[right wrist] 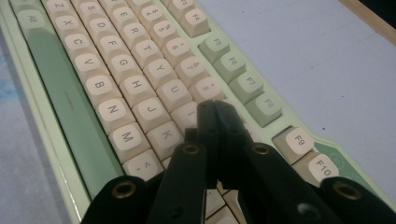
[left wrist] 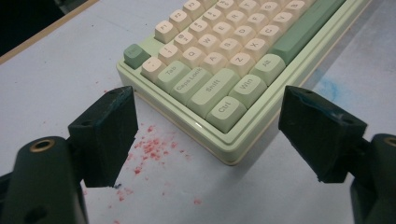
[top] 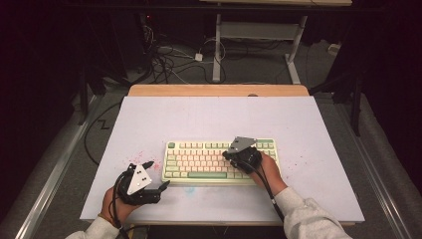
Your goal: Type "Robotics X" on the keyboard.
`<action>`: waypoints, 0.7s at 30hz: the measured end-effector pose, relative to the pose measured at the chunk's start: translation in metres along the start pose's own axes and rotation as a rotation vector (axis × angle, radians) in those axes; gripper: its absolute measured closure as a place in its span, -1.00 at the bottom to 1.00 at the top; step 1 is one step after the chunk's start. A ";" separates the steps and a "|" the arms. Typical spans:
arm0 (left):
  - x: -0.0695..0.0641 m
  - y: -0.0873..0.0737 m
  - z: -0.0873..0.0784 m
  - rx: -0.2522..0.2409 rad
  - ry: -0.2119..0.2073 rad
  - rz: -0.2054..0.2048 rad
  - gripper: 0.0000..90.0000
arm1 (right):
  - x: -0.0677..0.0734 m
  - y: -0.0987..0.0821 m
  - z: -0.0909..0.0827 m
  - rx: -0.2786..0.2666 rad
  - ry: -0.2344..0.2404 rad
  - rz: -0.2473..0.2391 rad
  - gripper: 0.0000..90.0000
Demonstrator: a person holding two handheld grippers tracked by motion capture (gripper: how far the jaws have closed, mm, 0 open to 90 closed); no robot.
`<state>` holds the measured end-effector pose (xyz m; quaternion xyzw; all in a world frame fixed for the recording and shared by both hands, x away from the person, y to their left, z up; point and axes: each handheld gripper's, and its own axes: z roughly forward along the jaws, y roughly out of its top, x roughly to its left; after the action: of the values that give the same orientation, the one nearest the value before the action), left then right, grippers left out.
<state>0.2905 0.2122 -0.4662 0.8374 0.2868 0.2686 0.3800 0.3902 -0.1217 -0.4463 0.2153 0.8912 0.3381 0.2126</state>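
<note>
The left hand-held gripper (top: 158, 175), released, sits off the keyboard's (top: 199, 162) corner edge; the right hand-held gripper (right wrist: 214, 105), clenched empty, over its keys.

Green-and-cream keyboard (top: 209, 162) flat on white table, near front edge.

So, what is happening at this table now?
A person works on a pale green keyboard with cream keycaps lying on the white table. The right gripper, jaws shut, points its tip at the cream keys near I and 8. The left gripper waits open beside the keyboard's corner, holding nothing.
</note>
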 end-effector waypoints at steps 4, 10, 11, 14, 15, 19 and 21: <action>0.000 0.000 0.001 0.005 -0.003 0.004 -0.58 | 0.000 0.001 0.005 0.019 -0.005 -0.004 1.00; 0.000 0.000 0.001 0.010 -0.006 0.010 -0.58 | 0.002 0.002 0.006 0.047 -0.005 -0.023 1.00; 0.000 0.000 0.001 0.009 -0.007 0.008 -0.58 | 0.002 0.002 0.004 0.032 0.001 -0.014 1.00; 0.000 0.000 0.001 0.011 -0.005 0.009 -0.58 | 0.000 0.002 -0.003 0.010 -0.006 -0.001 1.00; 0.000 0.000 0.001 0.011 -0.006 0.009 -0.58 | -0.001 0.001 -0.005 0.002 -0.006 -0.002 1.00; -0.001 0.000 0.001 0.015 -0.007 0.010 -0.58 | -0.003 0.001 -0.016 -0.041 -0.008 0.014 1.00; -0.001 0.000 0.002 0.017 -0.009 0.010 -0.58 | -0.004 0.001 -0.021 -0.063 -0.009 0.016 0.96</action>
<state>0.2915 0.2107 -0.4674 0.8432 0.2831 0.2644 0.3728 0.3826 -0.1335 -0.4306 0.2173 0.8774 0.3665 0.2207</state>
